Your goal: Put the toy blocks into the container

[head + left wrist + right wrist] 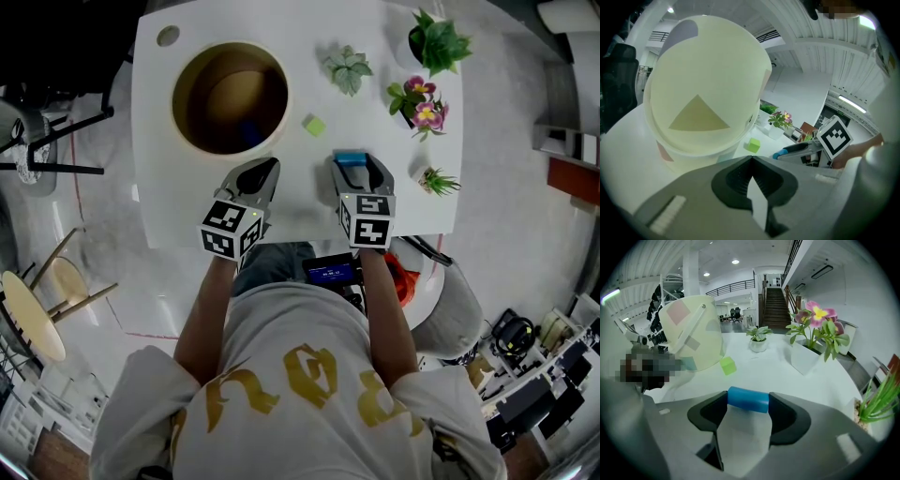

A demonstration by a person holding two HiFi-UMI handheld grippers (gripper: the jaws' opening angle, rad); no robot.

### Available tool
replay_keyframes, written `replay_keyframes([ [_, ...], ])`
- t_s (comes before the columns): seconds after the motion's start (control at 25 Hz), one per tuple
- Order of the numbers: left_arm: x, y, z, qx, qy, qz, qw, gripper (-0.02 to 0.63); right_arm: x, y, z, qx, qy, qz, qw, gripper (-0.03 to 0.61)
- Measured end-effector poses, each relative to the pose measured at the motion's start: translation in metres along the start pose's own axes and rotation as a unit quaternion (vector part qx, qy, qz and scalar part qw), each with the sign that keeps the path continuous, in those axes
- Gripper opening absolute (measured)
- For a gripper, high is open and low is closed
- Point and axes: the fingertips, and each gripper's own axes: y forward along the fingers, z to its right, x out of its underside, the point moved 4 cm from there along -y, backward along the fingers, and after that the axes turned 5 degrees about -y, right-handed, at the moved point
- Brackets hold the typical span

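Inside, the container (192, 112) holds a blue block (249, 134).

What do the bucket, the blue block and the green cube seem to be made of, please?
Bucket: likely thin plastic, cream and smooth; its wall looks faintly translucent.
Blue block: probably plastic or painted wood, smooth with a soft sheen.
Green cube: matte, even colour; foam, wood or plastic, I cannot tell which.

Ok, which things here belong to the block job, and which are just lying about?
Job: round cream container; small green cube block; blue cylinder block, clamped in right gripper; left gripper, shut, empty.
Lying about: pink-flowered potted plant; leafy green potted plant; pale succulent; small spiky plant.
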Motion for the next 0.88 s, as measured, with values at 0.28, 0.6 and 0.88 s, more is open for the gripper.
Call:
replay_keyframes([
  [0.28,-0.003,-0.003,0.003,-0.001,0.003,0.006,1.0000,0.000,-0.004,-0.005,-0.004,-0.006,0.000,0.008,1.000,0.299],
  [0.6,-0.011,-0.009,0.007,-0.014,0.006,0.022,0.9997,0.000,-0.013,-0.018,-0.003,-0.010,0.009,0.031,0.999,0.299],
  [0.88,-0.020,-0.020,0.004,-0.027,0.007,0.037,0.9989,0.000,-0.016,-0.030,-0.004,-0.027,0.024,0.048,0.998,0.299],
])
